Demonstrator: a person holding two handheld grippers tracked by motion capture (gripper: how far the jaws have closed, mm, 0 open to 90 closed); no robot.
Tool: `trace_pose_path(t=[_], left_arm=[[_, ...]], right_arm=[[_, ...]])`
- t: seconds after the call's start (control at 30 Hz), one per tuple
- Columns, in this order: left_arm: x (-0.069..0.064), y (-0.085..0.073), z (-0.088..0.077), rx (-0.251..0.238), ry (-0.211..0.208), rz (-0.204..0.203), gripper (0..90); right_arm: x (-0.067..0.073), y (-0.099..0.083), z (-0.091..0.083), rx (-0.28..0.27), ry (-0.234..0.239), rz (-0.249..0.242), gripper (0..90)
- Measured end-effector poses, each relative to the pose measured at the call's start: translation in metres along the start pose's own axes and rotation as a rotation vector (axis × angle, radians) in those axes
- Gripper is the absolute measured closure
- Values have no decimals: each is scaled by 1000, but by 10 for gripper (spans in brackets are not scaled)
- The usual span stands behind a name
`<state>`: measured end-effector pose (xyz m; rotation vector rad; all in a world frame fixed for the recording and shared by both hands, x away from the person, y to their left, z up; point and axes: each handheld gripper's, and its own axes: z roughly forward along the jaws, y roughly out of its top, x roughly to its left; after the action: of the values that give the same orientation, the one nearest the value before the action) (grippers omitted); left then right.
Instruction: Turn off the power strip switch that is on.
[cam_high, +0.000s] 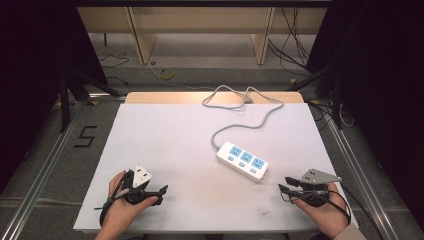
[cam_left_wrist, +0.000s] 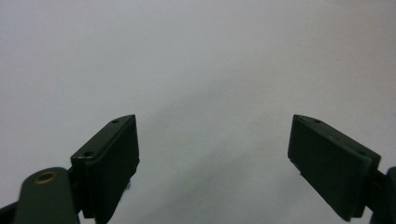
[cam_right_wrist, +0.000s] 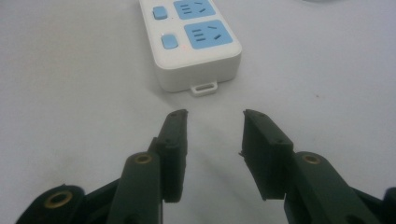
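Observation:
A white power strip (cam_high: 242, 160) with three blue sockets and blue switches lies right of the table's middle, its grey cable (cam_high: 240, 107) snaking off to the far edge. In the right gripper view its near end (cam_right_wrist: 196, 49) sits just ahead of my right gripper (cam_right_wrist: 212, 116), whose jaws stand open with bare table between them. That right gripper (cam_high: 283, 184) rests at the front right, pointing left toward the strip. My left gripper (cam_high: 164, 192) lies at the front left, held by a hand; its jaws (cam_left_wrist: 212, 126) are spread wide over plain white tabletop.
The white table (cam_high: 165, 135) has a wooden strip along its far edge. Beyond it are wooden table legs (cam_high: 142, 37) and loose cables on the floor. Metal rails run along both sides, and a "5" mark (cam_high: 86, 136) lies on the left floor.

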<state>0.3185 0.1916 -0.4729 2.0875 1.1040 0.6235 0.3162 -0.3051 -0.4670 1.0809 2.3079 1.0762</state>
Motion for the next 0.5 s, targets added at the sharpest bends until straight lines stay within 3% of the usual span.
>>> trace_pose_path(t=[0.37, 0.5], left_arm=[[0, 0, -1, -10, 1, -2, 167], [0, 2, 0, -19, -5, -33, 172]], right_arm=[[-1, 4, -6, 45, -31, -32, 894], [-2, 9, -7, 55, -38, -28, 900]])
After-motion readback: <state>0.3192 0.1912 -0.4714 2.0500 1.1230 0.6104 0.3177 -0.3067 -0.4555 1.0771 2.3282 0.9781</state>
